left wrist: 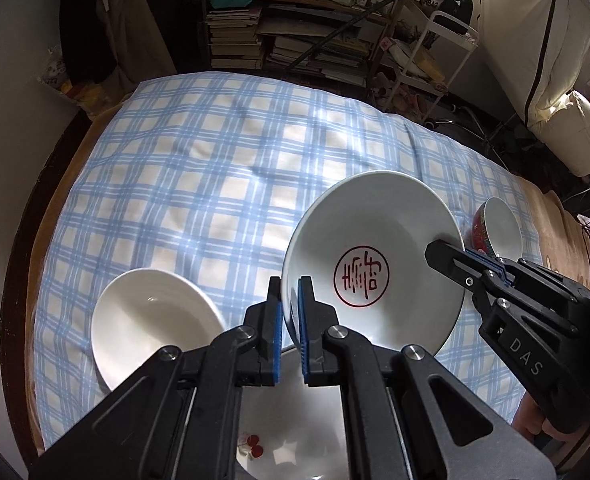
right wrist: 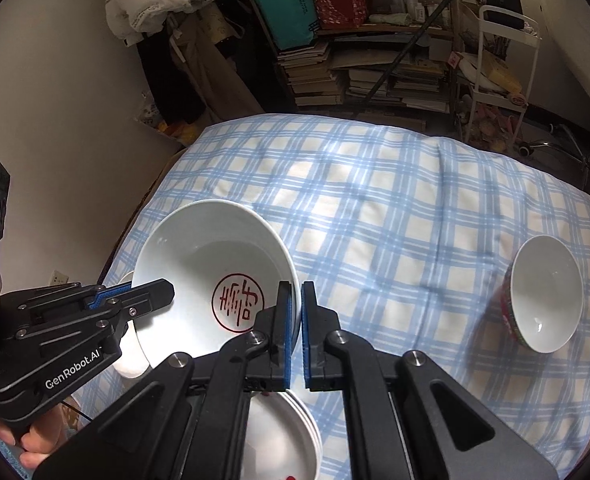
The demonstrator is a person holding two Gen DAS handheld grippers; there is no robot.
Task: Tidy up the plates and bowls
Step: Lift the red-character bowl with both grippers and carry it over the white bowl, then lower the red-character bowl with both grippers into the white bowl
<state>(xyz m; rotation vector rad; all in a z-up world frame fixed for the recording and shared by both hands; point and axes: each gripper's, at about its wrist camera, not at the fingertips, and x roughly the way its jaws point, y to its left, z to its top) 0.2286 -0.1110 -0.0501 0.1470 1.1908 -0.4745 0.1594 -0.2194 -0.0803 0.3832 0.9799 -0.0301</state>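
Grippers left (left wrist: 290,280) and right (right wrist: 296,285) are each clamping opposite rims of a red-stamped plate (left wrist: 375,240), holding it tilted above the checked cloth (left wrist: 199,184).

Dim room, soft daylight falling in patches across the checked cloth (left wrist: 199,184), grey shadows mottling it; small glints on the white bowl (right wrist: 547,300); shelves (right wrist: 375,72) at the back murky; heavy fisheye bend, black vignette at the corners, focus mostly crisp
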